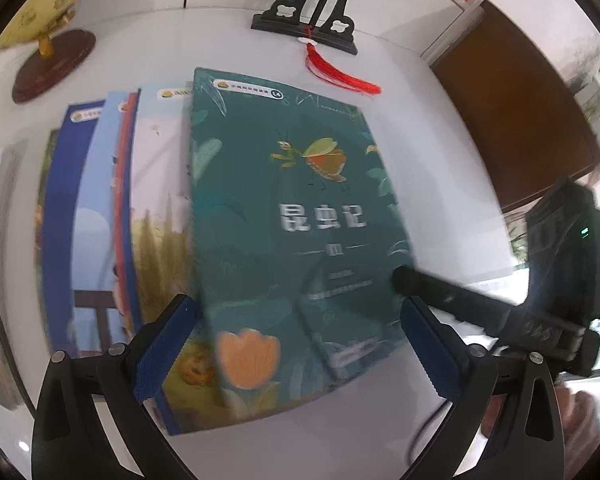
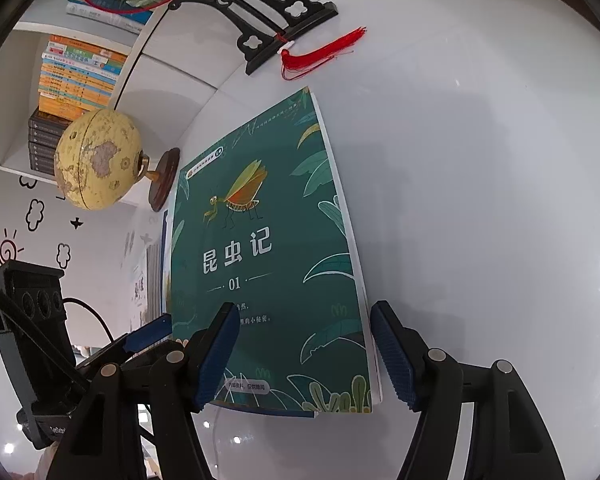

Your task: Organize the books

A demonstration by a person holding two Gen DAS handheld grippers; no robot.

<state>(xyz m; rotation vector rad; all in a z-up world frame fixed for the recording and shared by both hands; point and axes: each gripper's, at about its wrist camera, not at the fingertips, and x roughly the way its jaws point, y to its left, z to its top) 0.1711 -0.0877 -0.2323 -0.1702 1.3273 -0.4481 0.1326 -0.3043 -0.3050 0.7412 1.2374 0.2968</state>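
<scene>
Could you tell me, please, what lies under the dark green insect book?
Under the dark green insect book lie overlapping picture books, their left strips showing: pale, red, light blue, dark blue. The rest of their covers is hidden.

Bright, glary fisheye views; left perhaps motion-blurred.

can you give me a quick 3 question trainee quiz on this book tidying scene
1. True or false: the green book lies on top of the overlapping books.
2. What red item lies by the black stand? A) tassel B) cup C) pen
3. Which object with a brown base stands beyond the books, seen from the left wrist?

Key:
1. True
2. A, the tassel
3. The globe
</scene>
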